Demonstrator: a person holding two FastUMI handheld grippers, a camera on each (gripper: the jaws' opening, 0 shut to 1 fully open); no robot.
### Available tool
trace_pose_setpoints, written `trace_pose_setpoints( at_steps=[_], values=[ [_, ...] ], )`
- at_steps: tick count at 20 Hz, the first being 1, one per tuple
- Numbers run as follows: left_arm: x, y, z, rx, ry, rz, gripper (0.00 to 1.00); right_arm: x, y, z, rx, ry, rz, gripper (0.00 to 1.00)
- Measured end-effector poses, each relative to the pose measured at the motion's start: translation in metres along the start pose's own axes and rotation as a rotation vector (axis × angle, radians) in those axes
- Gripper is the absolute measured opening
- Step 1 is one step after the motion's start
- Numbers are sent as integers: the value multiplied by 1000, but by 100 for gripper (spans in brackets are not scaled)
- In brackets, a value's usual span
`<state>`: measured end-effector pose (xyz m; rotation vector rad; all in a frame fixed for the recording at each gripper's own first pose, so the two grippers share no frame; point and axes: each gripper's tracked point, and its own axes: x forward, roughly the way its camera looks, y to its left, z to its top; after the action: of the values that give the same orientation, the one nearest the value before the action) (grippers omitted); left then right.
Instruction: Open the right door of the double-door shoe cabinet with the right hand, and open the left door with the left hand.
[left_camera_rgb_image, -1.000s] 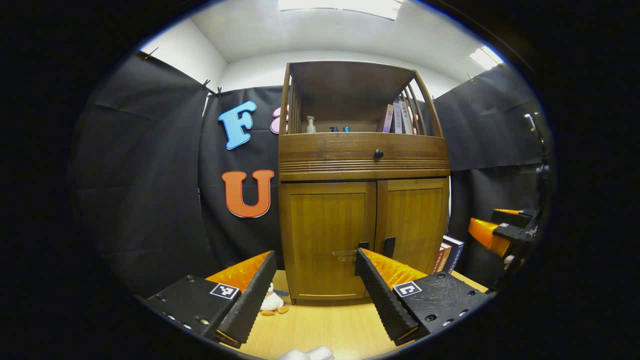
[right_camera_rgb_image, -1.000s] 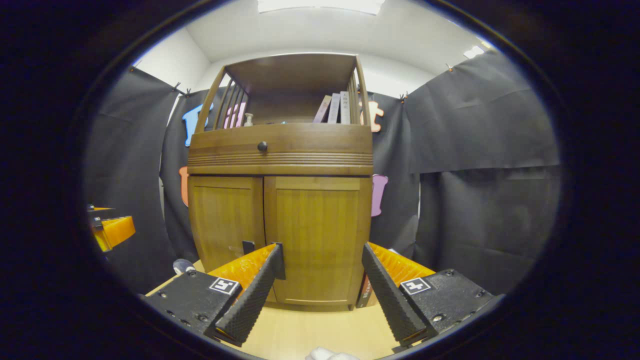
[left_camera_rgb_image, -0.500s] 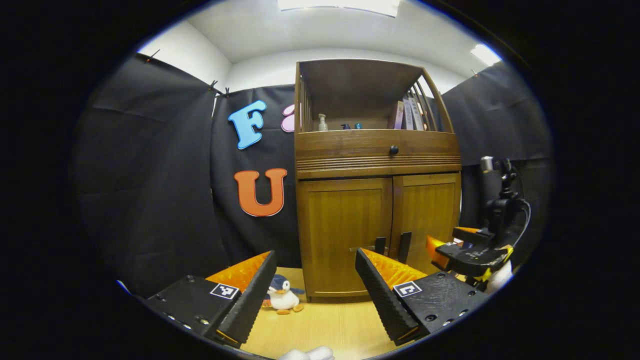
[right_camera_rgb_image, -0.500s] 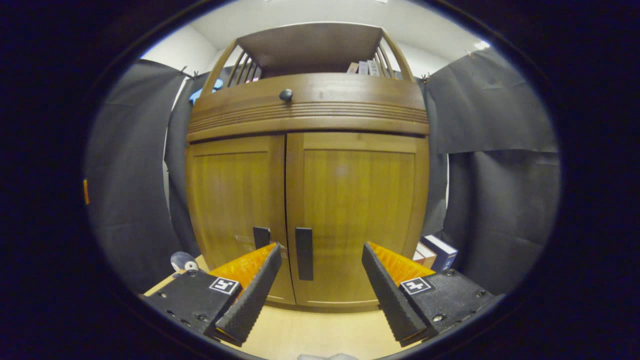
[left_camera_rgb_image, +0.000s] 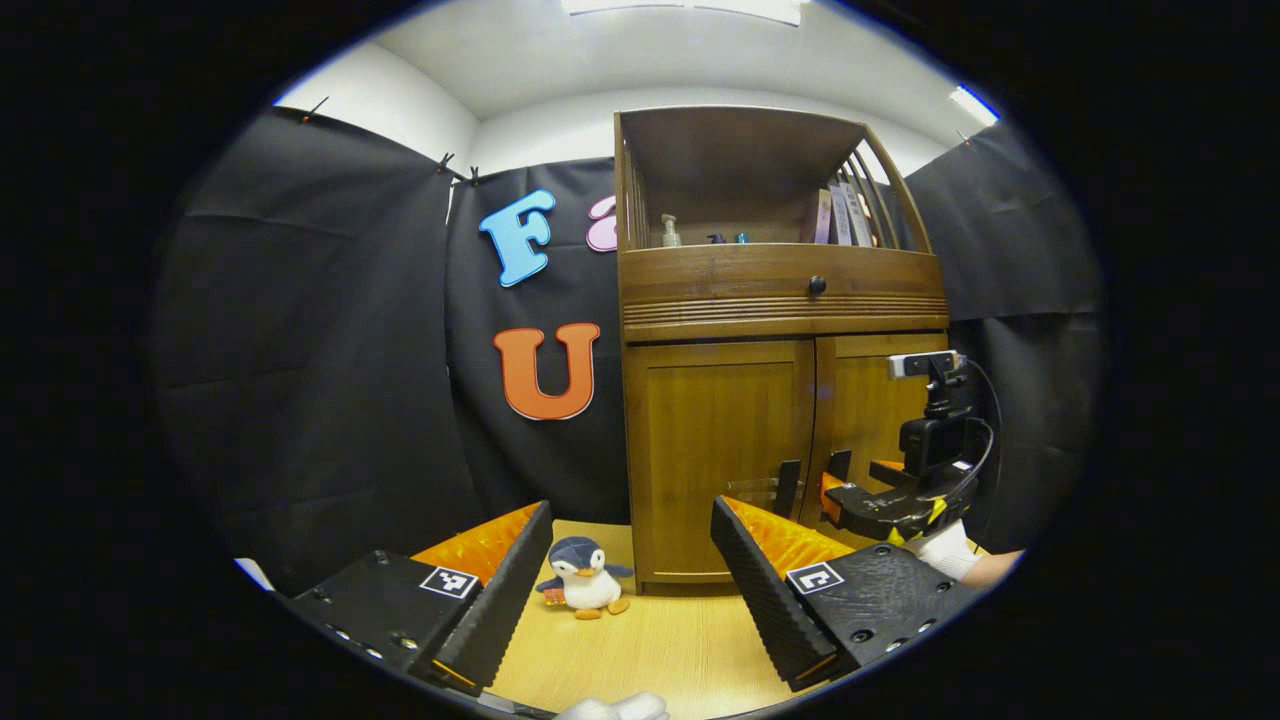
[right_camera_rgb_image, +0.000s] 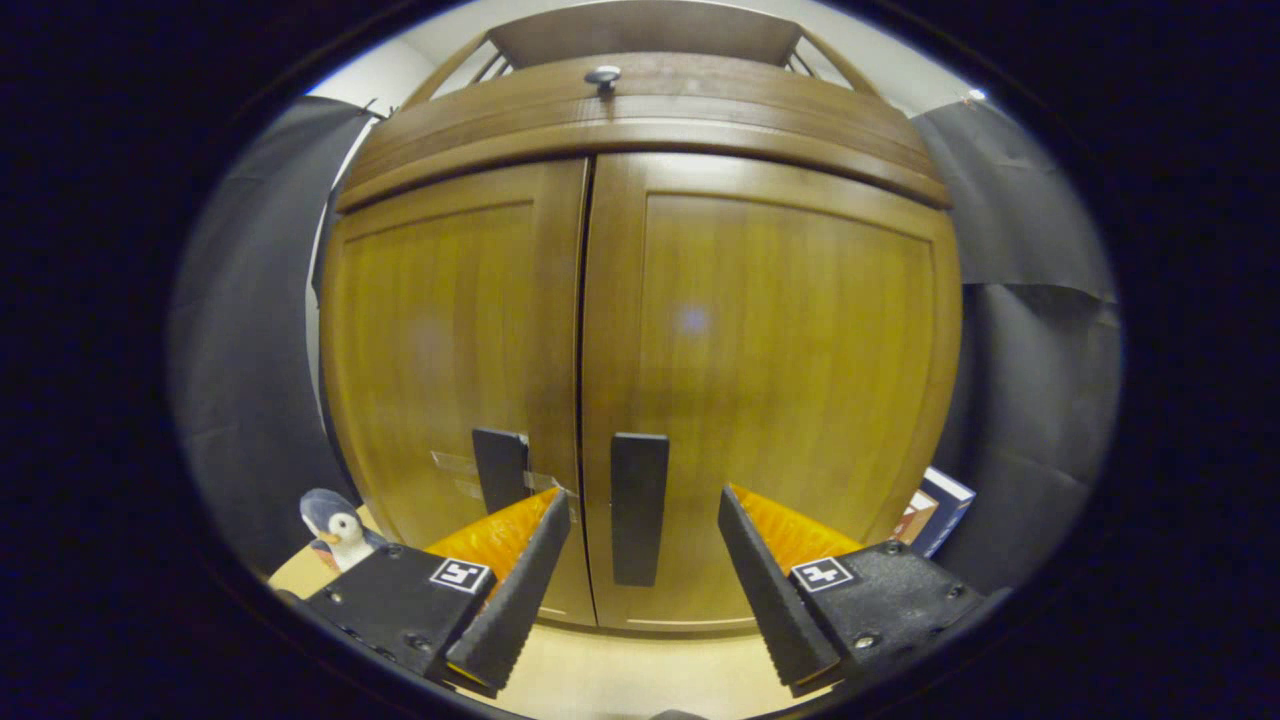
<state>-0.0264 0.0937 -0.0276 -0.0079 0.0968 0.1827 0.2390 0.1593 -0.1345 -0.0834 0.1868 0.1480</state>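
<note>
The wooden shoe cabinet (left_camera_rgb_image: 780, 300) stands on a light wood floor, both doors closed. In the right gripper view the right door (right_camera_rgb_image: 790, 380) and left door (right_camera_rgb_image: 440, 360) are very close. The right door's black handle (right_camera_rgb_image: 638, 505) stands between the fingers of my open right gripper (right_camera_rgb_image: 643, 520), not touched. The left door's handle (right_camera_rgb_image: 500, 468) is just left of it. My left gripper (left_camera_rgb_image: 630, 530) is open and empty, well back from the cabinet. The left gripper view also has the right gripper (left_camera_rgb_image: 835, 492) at the handles (left_camera_rgb_image: 790, 487).
A toy penguin (left_camera_rgb_image: 585, 577) sits on the floor at the cabinet's left front corner. Books (right_camera_rgb_image: 935, 505) lean beside the cabinet's right side. The upper shelf holds a bottle (left_camera_rgb_image: 670, 230) and books (left_camera_rgb_image: 840, 212). A drawer knob (left_camera_rgb_image: 817, 285) sits above the doors.
My right gripper has moved forward to the cabinet, bringing the right door handle between its open fingers. The left gripper has drifted leftward, staying back and open.
</note>
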Motion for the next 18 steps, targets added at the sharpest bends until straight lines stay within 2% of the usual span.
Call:
trace_pose_setpoints(
  at_steps=[1, 5, 7, 8, 10, 12, 13, 14, 18],
  values=[
    [0, 1, 1, 2, 1, 4, 96, 8, 2, -6, 2, 21, 7, 93],
    [0, 13, 3, 15, -3, 42, 96, 26, 3, -11, 13, 40, 9, 73],
    [1, 17, 2, 15, 1, 54, 96, 30, 2, -13, 19, 48, -1, 58],
    [0, 20, 2, 13, 3, 60, 96, 32, 0, -15, 23, 56, -14, 47],
    [-1, 24, 1, 9, 5, 68, 96, 31, 2, -14, 42, 68, -16, 38],
    [-1, 24, 0, 6, 6, 73, 96, 32, 0, -15, 34, 72, -23, 36],
    [-1, 25, -1, 3, 6, 72, 100, 32, -1, -15, 32, 72, -23, 36],
    [-1, 25, -2, -1, 6, 72, 96, 31, 0, -15, 35, 74, -19, 35],
    [-6, 21, -4, -20, -1, 60, 96, 25, 0, -18, 44, 89, 24, 30]
  ],
)
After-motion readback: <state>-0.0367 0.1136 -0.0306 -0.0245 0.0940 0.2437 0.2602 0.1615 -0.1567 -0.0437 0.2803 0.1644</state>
